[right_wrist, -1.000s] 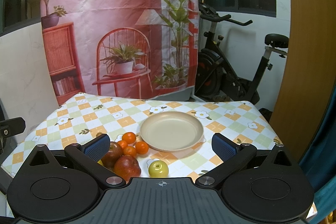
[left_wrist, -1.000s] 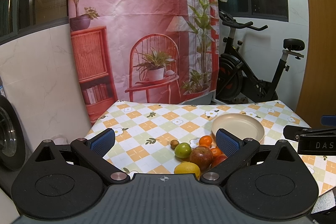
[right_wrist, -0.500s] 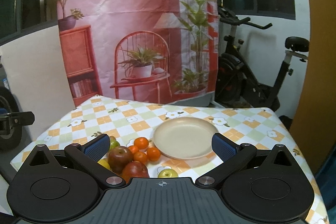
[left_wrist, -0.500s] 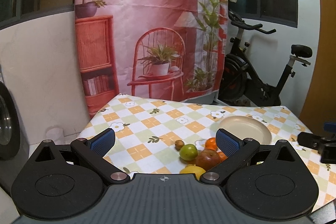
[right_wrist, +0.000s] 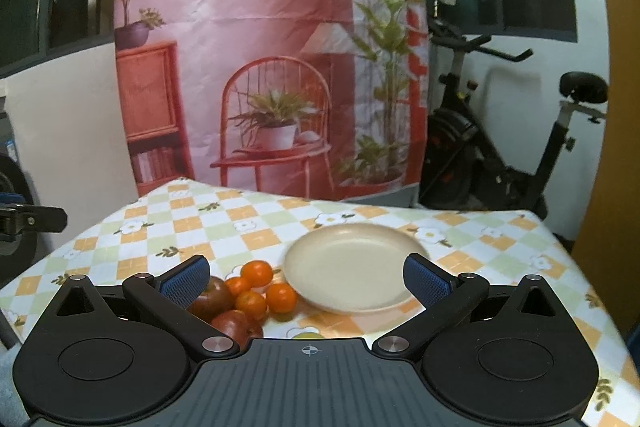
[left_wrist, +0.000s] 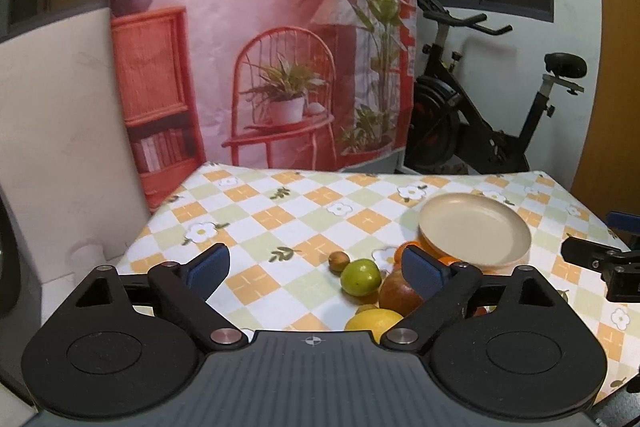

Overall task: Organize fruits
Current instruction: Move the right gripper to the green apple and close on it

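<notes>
1. The left claw [left_wrist: 316, 269] is spread wide and grips nothing; it hangs above the near left part of the table [left_wrist: 280, 219], with bare checked cloth between its two blue pads.
2. The fruit lies to the right of that gap: a small brown fruit [left_wrist: 339, 261] sits farthest from the camera, a green fruit [left_wrist: 360, 277] just beside it, and a lemon [left_wrist: 374, 321] nearest, partly hidden by the claw's body.
3. A dark red apple [left_wrist: 398, 294] lies partly behind the left claw's right finger [left_wrist: 424, 269]; bits of orange fruit peek out on either side of that finger, too hidden to count.
4. The plate [left_wrist: 476, 229] stands beyond and to the right of the fruit, with nothing in it; it lies close against the orange fruit, though contact cannot be told.
5. The right claw [right_wrist: 307, 283] is likewise released and holds nothing; four tangerines [right_wrist: 256, 273] and the near left of the plate [right_wrist: 352, 265] fall between its pads, lower down on the cloth.
6. From this side two red apples [right_wrist: 230, 323] lie near the left pad [right_wrist: 184, 281]; one is partly behind that finger, the other just beside the claw's body.
7. A pale green fruit [right_wrist: 308, 335] shows only as a sliver at the body's edge, possibly an apple.
8. The tip of each claw appears at the edge of the other's view, well apart from the fruit.
</notes>
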`<control>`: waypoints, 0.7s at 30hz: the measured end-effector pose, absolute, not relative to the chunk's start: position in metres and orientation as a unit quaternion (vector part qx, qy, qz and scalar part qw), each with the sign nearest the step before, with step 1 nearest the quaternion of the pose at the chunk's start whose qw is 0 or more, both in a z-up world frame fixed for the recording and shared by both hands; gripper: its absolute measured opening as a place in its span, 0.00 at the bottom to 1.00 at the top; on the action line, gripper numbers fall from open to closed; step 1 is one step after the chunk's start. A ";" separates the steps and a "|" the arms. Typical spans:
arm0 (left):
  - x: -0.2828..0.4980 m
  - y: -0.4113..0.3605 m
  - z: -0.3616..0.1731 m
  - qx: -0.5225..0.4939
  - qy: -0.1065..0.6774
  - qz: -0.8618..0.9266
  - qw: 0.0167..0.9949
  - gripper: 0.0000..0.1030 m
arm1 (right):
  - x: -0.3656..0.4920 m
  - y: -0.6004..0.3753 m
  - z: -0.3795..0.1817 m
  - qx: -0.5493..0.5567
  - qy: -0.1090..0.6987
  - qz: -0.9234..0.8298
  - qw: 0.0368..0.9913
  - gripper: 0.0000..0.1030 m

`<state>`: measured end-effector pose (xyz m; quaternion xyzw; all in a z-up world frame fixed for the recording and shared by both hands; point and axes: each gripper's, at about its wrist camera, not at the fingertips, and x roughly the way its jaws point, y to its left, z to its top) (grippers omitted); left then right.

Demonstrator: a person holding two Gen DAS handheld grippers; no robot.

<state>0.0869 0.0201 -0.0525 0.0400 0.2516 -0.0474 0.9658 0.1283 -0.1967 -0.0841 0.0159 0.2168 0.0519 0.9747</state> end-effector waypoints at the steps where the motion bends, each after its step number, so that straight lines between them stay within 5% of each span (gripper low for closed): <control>1: 0.089 0.022 -0.055 0.039 0.254 -0.051 0.965 0.90 | 0.131 -0.196 -0.087 0.017 0.216 0.054 0.975 1.00; 21: 0.128 0.029 -0.081 0.006 0.250 -0.080 0.965 0.81 | 0.166 -0.223 -0.143 0.023 0.287 0.078 0.955 1.00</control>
